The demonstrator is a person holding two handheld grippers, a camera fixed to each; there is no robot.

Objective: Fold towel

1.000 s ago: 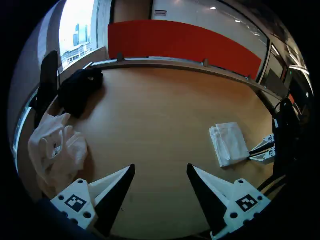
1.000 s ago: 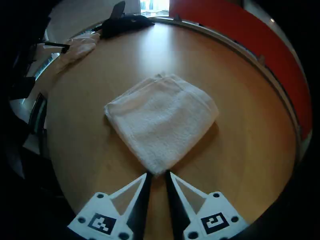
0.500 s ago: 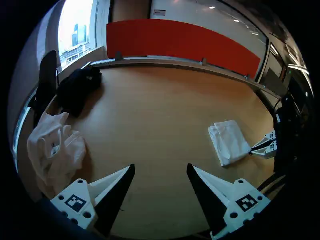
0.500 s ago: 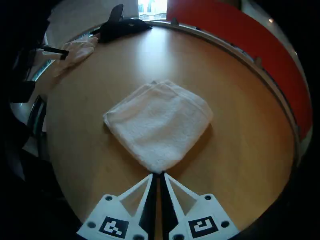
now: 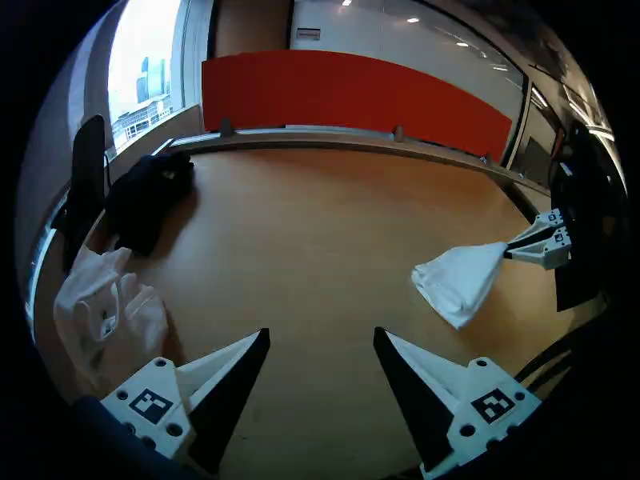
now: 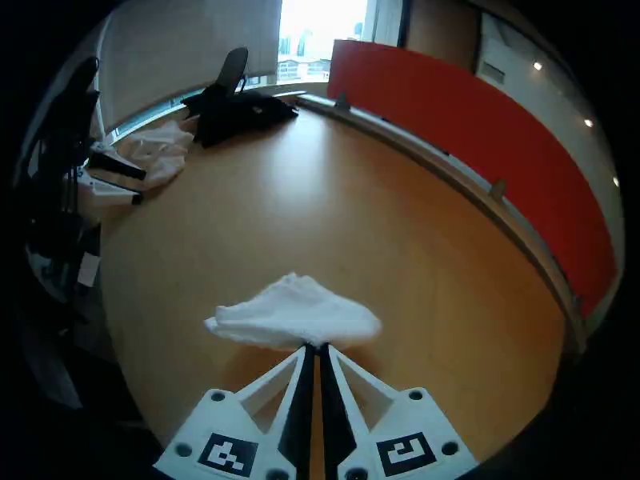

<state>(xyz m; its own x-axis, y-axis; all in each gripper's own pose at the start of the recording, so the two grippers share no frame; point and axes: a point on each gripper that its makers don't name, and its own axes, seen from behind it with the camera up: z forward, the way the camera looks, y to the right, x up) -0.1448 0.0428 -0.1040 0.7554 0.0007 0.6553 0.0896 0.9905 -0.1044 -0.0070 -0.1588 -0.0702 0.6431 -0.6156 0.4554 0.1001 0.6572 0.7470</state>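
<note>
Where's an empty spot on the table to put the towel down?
The middle of the table is bare, from the red divider down to the left tongs. The window edge is crowded: black bag, crumpled white cloth.

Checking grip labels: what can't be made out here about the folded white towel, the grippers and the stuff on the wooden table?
- Right gripper view: how much of the folded white terry towel sits between the shut fingers of the right gripper; they cover it.
- Left gripper view: whether the towel's low tip touches the wooden table; too small.
- Left gripper view: what the black fabric bundle is; too dark.
</note>
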